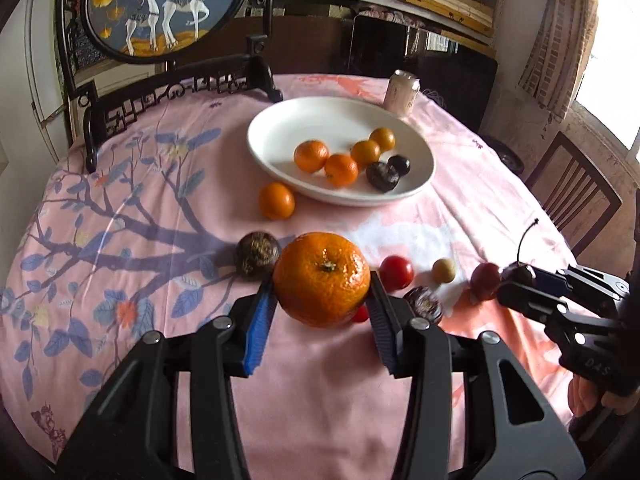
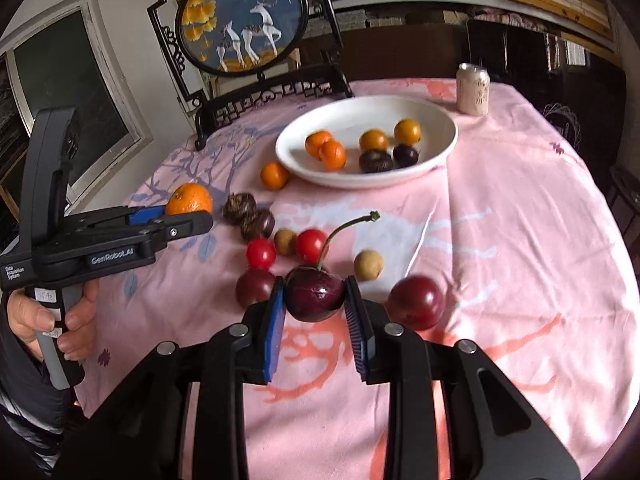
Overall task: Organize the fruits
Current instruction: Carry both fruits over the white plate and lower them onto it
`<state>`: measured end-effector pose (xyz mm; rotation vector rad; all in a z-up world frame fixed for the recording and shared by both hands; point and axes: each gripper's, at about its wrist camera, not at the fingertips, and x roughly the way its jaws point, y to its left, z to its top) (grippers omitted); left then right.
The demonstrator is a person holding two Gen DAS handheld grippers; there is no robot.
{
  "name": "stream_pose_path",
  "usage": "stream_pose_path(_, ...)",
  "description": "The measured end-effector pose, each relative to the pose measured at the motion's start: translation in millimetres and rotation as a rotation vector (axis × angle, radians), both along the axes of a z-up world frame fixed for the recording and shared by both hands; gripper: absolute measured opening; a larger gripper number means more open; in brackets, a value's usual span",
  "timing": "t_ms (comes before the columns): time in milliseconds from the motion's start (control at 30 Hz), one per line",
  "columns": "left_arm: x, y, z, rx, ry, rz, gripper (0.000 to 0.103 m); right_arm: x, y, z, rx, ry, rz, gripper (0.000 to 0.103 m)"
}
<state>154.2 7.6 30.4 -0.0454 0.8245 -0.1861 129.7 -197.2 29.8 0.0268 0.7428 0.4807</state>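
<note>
Both tools loaded, plate ahead

Our left tool (image 1: pixel 322 280) is clamped on a mandarin (image 1: pixel 322 278) and our right tool (image 2: pixel 315 294) grips a dark cherry (image 2: pixel 315 293), stem up, both lifted off the counter (image 2: pixel 520 208); the white plate (image 1: pixel 280 120) lies straight ahead beyond the loose fruit, slightly right of the left tool and closer to it, we judge

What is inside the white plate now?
The white plate holds four small oranges and two dark fruits. One orange partly covers another in the right wrist view, so anything behind them cannot be seen. The plate's far half looks bare.
</note>
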Motion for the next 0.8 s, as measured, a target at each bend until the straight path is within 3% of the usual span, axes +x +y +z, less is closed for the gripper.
stream_pose_path(100,18,-9,19,-0.002,-0.039,-0.002,0.045,22,2,19,-0.012,-0.088,-0.024,0.03)
stream_pose_path(233,64,-23,28,-0.029,-0.049,0.001,0.045,67,8,20,-0.008,-0.091,-0.039,0.03)
stream_pose_path(500,167,-37,0,-0.041,0.06,0.07,0.046,144,36,-17,-0.067,0.054,-0.014,0.03)
stream_pose_path(700,205,-42,-27,-0.032,0.125,0.089,0.046,169,54,-34,-0.123,0.115,0.007,0.03)
stream_pose_path(733,206,-41,-27,-0.036,0.111,0.098,0.048,170,55,-32,-0.131,0.111,0.004,0.034)
stream_pose_path(800,206,-39,-24,-0.052,0.095,0.121,0.071,171,57,-29,-0.144,0.095,-0.001,0.048)
